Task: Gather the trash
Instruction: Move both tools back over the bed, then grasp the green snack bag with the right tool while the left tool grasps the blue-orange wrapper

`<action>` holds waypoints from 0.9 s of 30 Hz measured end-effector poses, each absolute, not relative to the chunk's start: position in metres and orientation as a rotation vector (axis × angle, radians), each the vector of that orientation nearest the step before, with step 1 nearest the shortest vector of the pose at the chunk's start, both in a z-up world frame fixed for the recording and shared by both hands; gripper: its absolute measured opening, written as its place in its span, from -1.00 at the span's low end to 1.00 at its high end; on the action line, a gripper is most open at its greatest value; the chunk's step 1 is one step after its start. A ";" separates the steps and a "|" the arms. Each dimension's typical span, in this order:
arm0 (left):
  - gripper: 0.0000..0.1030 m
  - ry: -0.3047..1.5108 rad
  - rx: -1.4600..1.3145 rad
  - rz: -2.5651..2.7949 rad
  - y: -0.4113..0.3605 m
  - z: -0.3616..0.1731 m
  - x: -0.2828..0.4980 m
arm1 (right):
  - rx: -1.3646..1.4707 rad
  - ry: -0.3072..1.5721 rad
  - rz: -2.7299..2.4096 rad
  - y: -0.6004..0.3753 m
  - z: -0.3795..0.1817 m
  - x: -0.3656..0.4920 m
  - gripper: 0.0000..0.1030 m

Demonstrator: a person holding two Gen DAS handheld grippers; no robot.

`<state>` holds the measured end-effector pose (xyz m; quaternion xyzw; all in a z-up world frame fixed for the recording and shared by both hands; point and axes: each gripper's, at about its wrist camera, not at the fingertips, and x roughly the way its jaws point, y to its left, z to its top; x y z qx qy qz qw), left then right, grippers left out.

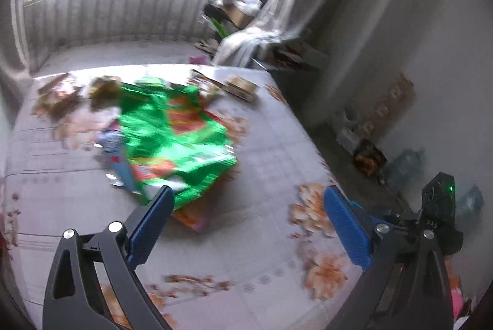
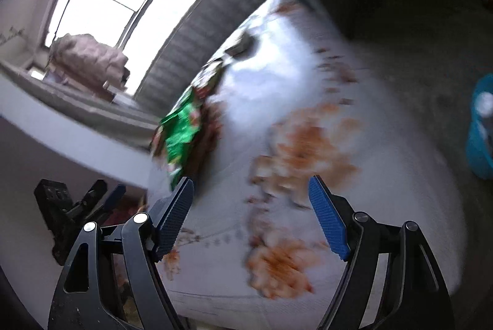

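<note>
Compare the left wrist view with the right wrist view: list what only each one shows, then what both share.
Only the left wrist view shows the blue-and-white wrapper beside the green bag, the flat box at the table's far edge, and the open left gripper from behind.

Only the right wrist view shows the teal bin on the floor, the padded jacket on the window ledge, and the open right gripper.

Both show the green snack bag lying on the floral tablecloth, with neither gripper holding anything.

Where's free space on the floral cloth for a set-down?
Free: near part of the floral cloth, between the green bag and the right edge. Crowded: far side, where wrappers and a small box ring the bag.
</note>
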<state>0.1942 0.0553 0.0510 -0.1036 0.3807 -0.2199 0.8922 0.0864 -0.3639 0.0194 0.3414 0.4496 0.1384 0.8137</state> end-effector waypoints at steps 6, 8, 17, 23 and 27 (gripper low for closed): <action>0.77 0.778 -0.279 -0.384 0.105 0.042 0.221 | 0.698 1.063 0.430 -0.310 0.013 0.165 0.43; 0.68 0.811 -0.293 -0.364 0.111 0.032 0.237 | 0.692 1.093 0.460 -0.294 0.011 0.190 0.42; 0.26 1.026 -0.570 -0.334 0.133 -0.045 0.278 | 0.596 1.207 0.490 -0.236 -0.026 0.295 0.31; -0.30 1.054 -0.654 -0.351 0.140 -0.065 0.278 | 0.496 1.253 0.538 -0.205 -0.030 0.307 -0.20; -0.54 1.051 -0.660 -0.391 0.139 -0.066 0.268 | 0.361 1.285 0.544 -0.195 -0.031 0.287 -0.74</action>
